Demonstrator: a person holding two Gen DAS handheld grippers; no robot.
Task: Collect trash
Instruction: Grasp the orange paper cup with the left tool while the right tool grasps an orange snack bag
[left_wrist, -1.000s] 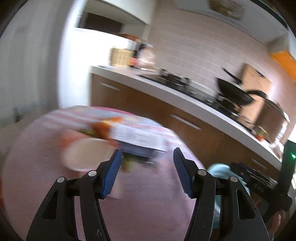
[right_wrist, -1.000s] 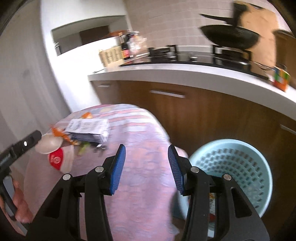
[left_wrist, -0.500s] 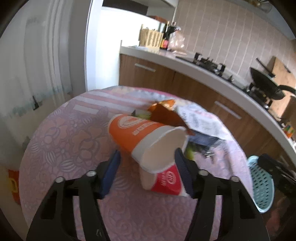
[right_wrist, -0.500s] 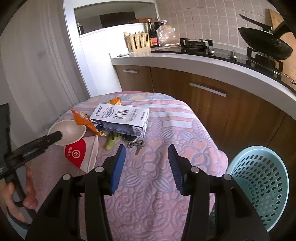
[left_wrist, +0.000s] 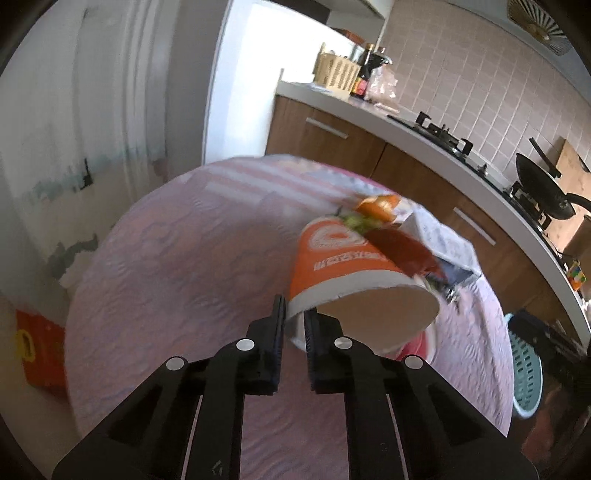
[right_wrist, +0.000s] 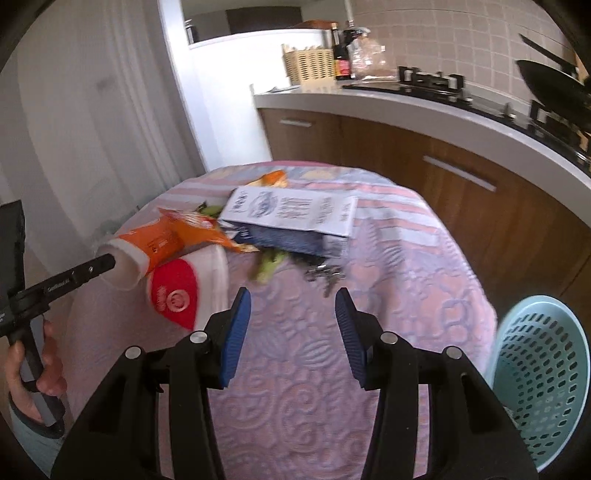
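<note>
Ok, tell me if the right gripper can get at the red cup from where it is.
Probably yes. The right gripper is open, and the red cup lies just ahead to its left with bare tablecloth between; the left gripper, clamped on the orange cup, crowds that side.

A round desk under pink patterned cloth stands before brown cabinets with a white countertop, pink tiled wall behind, white curtains to the left.
</note>
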